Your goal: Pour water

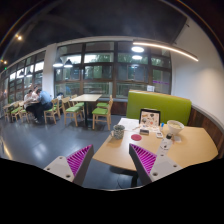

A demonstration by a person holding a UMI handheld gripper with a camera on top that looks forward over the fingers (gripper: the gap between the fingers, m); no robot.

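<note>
Jaws (112, 160) spread, holding nothing, above the wooden table (190, 148); white kettle (173, 128) beyond them

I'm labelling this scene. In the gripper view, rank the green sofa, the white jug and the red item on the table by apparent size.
1. green sofa
2. white jug
3. red item
The sofa is farther off, so truly larger. The hand-held gripper is open.
</note>
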